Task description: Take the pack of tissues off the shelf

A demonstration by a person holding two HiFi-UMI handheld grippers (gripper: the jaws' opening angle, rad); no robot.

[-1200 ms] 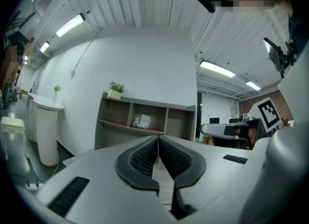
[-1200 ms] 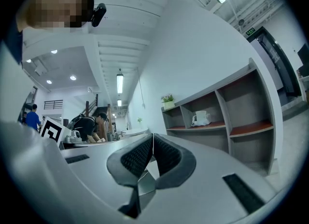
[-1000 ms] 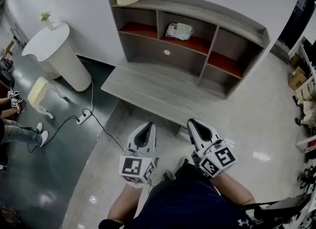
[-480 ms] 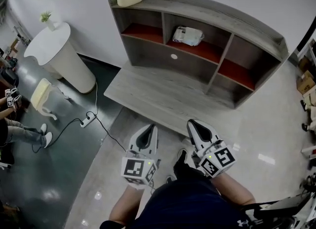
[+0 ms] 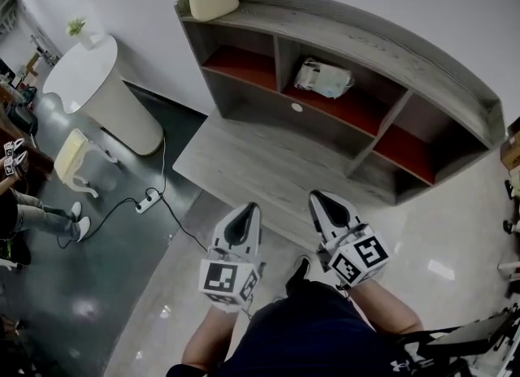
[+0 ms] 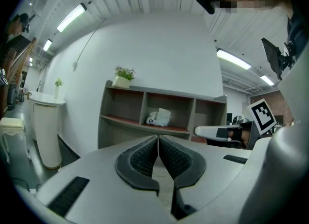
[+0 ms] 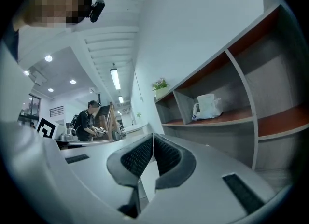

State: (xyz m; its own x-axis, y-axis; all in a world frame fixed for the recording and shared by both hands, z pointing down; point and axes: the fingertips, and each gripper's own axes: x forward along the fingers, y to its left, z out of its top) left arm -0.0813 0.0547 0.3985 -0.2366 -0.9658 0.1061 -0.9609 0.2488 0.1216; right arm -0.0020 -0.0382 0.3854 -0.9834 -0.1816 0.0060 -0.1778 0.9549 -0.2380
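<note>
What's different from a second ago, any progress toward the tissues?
The person has stepped closer: the shelf looks larger in the head view, and the tissues have slid right and down in it. Nothing was taken hold of. The left gripper and right gripper are as before, shut, empty, side by side short of the shelf. The tissues still lie in the middle compartment.

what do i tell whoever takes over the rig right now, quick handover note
Left tongs: shut, empty.
Right tongs: shut, empty.
Pack of tissues: lies in the middle upper compartment of the shelf, untouched; both tongs are well short of it.
Done: nothing yet.
Left: open one pair, reach into the compartment, close on the pack, lift it out.
</note>
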